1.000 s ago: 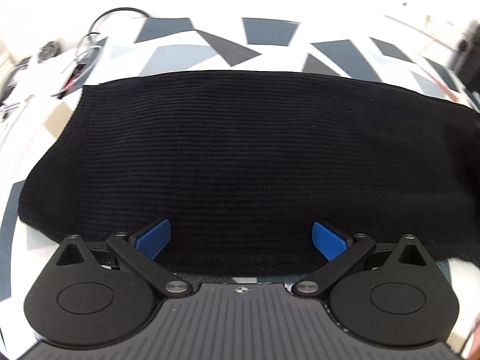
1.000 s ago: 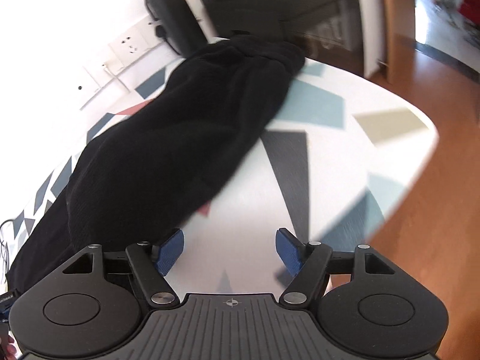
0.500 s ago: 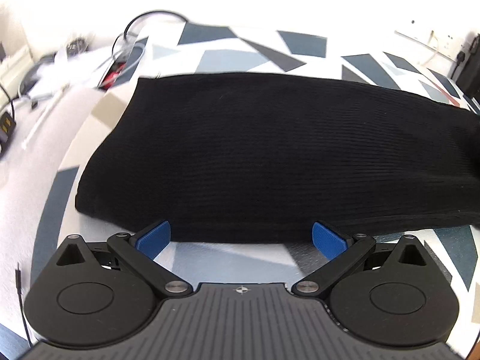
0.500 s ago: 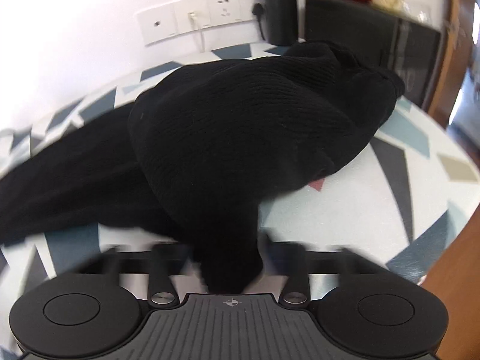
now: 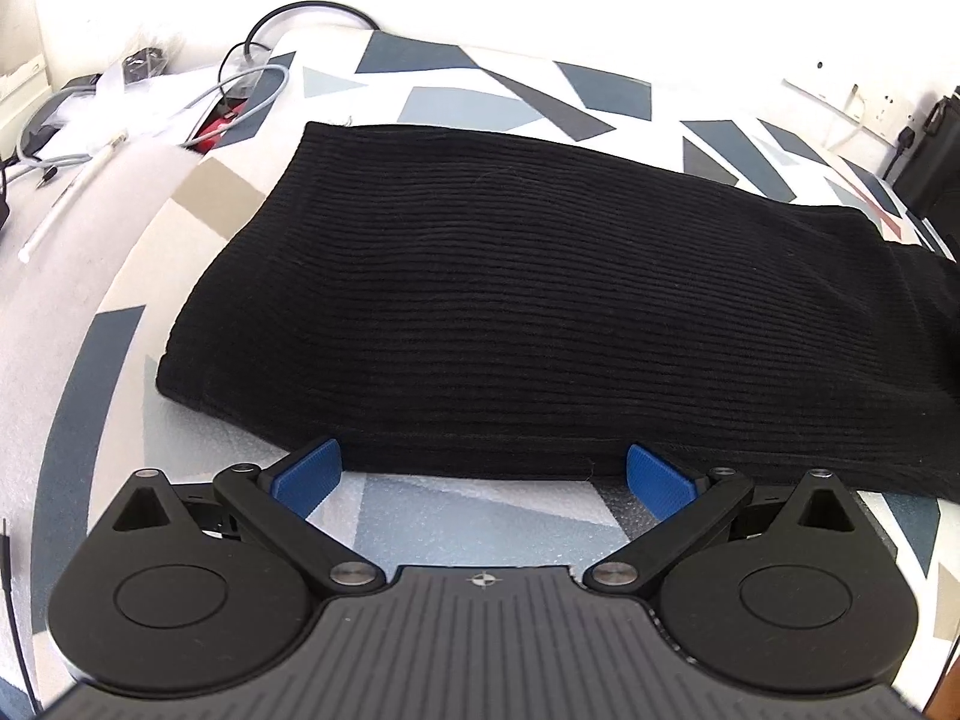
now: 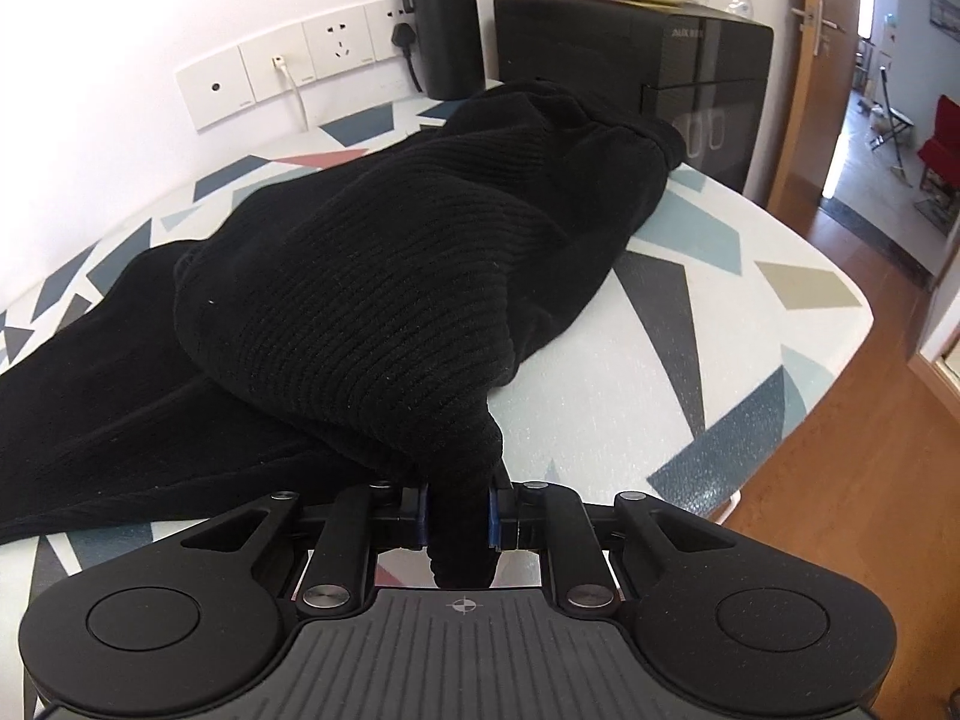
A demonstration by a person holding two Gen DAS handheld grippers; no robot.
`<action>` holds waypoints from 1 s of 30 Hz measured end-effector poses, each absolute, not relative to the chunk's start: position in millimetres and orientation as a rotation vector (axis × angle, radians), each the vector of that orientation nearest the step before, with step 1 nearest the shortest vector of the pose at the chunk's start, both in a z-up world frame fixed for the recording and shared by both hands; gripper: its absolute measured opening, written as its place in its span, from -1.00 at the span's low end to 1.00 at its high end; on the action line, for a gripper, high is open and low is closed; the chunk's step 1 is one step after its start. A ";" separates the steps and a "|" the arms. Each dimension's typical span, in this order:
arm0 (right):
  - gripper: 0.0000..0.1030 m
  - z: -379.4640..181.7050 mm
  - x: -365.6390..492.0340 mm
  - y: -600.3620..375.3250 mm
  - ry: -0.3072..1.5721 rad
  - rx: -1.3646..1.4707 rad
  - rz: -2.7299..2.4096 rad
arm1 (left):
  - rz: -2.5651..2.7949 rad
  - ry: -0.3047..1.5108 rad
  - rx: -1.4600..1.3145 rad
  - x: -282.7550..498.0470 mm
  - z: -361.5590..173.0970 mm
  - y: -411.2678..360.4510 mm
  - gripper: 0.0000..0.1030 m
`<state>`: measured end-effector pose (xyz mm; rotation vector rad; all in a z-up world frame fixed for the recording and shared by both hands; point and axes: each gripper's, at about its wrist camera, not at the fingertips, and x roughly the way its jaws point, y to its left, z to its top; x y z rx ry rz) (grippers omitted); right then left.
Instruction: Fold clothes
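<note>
Two low, close views sharing black garment (image 5: 540,300)

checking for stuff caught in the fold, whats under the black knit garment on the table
Around the black knit garment, only the patterned table shows, running under its near edge. The right gripper pinches a lifted fold lying over more garment. Anything beneath the fabric is covered.

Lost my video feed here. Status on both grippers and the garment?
Left gripper open at flat hem. Right gripper shut on black knit garment, that end lifted and bunched. Flask at table's far edge, clear of it.
</note>
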<state>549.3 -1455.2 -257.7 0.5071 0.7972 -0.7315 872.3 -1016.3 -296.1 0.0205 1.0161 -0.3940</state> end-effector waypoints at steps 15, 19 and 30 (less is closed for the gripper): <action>-0.59 -262.8 563.5 -1450.6 0.828 0.523 -0.722 | -0.144 0.916 -0.430 881.6 -287.3 -933.9 0.89; -0.57 -263.3 566.6 -1452.3 0.838 0.529 -0.724 | -0.118 0.901 -0.472 897.4 -292.5 -940.6 0.68; -0.52 -267.1 569.3 -1454.0 0.864 0.528 -0.700 | -0.134 0.839 -0.371 866.0 -279.7 -932.6 -0.80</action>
